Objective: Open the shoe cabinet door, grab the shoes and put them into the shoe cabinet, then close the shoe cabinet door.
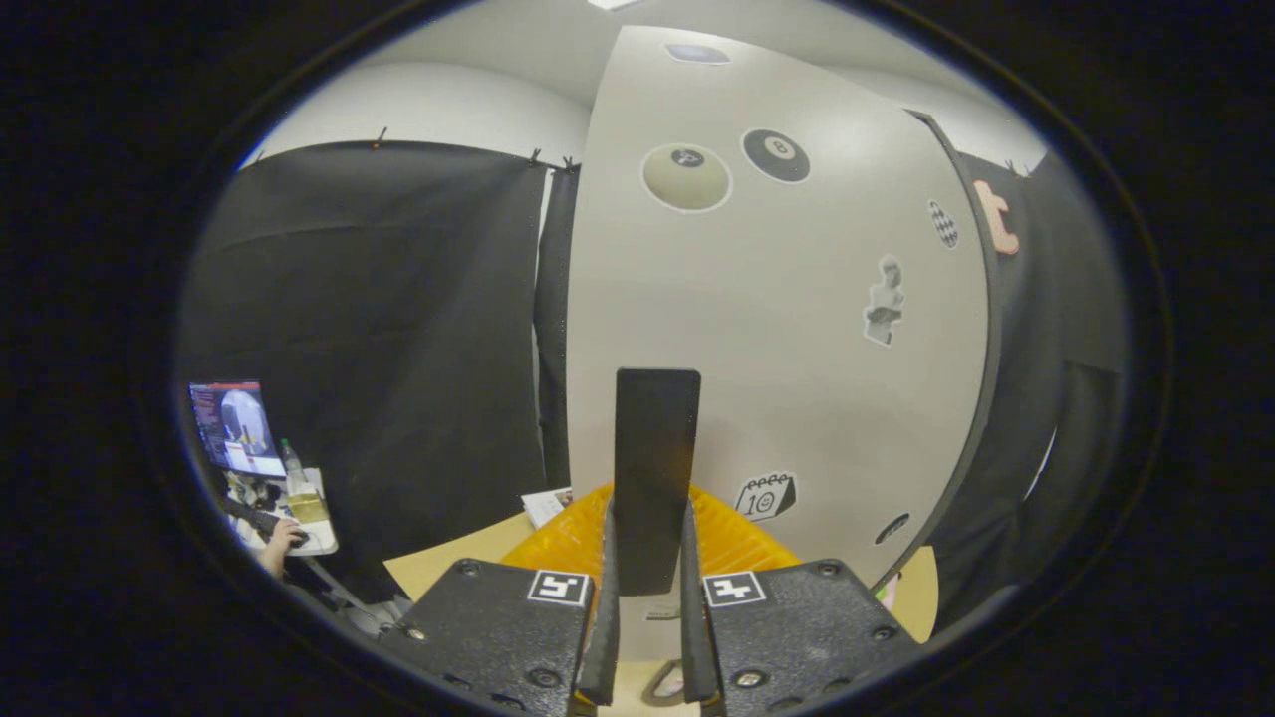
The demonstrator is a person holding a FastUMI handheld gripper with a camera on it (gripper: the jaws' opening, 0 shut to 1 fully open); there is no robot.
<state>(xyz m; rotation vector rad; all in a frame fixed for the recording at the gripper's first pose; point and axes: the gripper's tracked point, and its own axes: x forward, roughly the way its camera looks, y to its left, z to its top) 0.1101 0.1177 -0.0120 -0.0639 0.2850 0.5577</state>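
The white shoe cabinet door (797, 398), with several stickers on it, stands upright right in front of me. A flat black handle (654, 448) sticks out from the door and runs upward between my fingers. My gripper (648, 518) is shut on this handle, one finger pressing on each side of its lower part. The door's dark right edge (981, 398) stands out against the black cloth behind it. I cannot see the inside of the cabinet or any shoes.
An orange ribbed surface (737, 543) lies just beyond the fingers at the door's foot, on a tan board (458, 563). Far off to the left are a lit monitor (237, 428), a bottle (299, 483) and a person's hand (282, 538) at a desk.
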